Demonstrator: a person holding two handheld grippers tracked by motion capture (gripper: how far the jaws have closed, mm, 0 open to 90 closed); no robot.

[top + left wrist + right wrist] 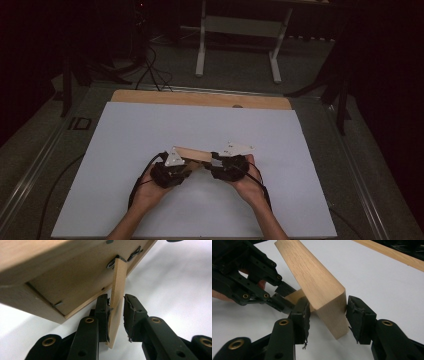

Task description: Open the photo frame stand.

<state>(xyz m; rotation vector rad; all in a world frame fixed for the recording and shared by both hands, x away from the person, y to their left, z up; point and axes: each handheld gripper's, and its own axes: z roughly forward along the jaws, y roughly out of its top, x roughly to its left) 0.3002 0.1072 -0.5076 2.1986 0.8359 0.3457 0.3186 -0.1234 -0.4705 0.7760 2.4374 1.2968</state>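
Observation:
I hold a light wooden picture frame (192, 152) just above the white board, between both grippers. My left gripper (116, 312) is under the frame's brown back panel (75, 272). It is shut on the thin fold-out stand (117, 285), which hinges from that back and runs down between the pads. My right gripper (327, 312) straddles the frame's thick end (312, 275). One pad rests against the wood and the other stands slightly off it, so this gripper is open. The left gripper (287, 296) appears behind it, holding the stand (295, 296). In the high view the left gripper (192, 165) and right gripper (212, 161) face each other.
A white board (150, 130) covers the table, with a wooden strip (200, 99) showing along its far edge. Beyond the table a white-legged stand (240, 30) and cables (150, 70) are on the dark floor. A metal rail (35, 165) runs along the left side.

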